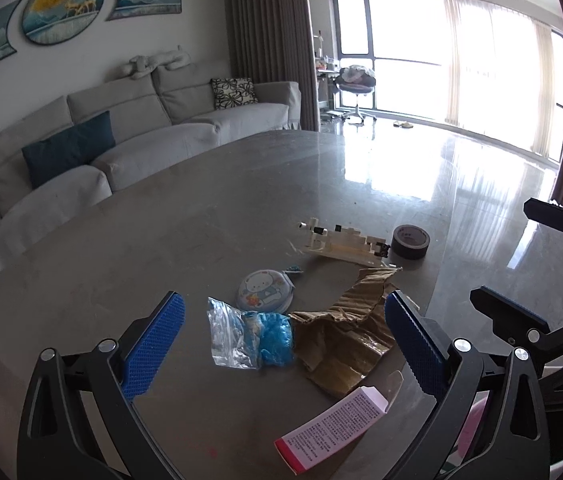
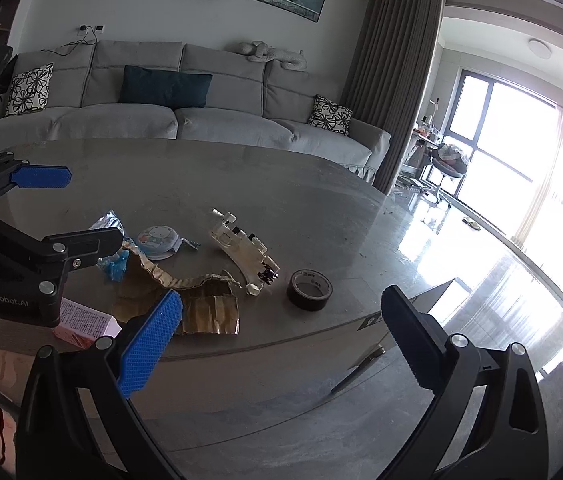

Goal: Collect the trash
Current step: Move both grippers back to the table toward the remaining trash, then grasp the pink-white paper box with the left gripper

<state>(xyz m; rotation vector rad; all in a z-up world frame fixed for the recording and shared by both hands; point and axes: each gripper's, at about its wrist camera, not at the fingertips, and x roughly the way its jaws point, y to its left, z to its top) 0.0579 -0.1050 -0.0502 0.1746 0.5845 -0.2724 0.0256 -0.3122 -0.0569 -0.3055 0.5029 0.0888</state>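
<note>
Left wrist view: left gripper [image 1: 283, 328] spread wide over a grey table [image 1: 161, 216], gripping nothing. Between its blue pads [image 1: 149, 344], a crumpled clear-and-blue plastic bag [image 1: 249, 334] touching torn brown cardboard [image 1: 345, 336]. Just behind, a round cartoon tin [image 1: 264, 291]; farther back, a white block model [image 1: 345, 242] beside a dark tape roll [image 1: 410, 241]. Near the front edge, a pink-and-white box [image 1: 333, 426], long axis slanting up toward the right. Right wrist view: right gripper [image 2: 281, 320] equally wide, empty, off the table's near edge; cardboard strip stretched left to right.
</note>
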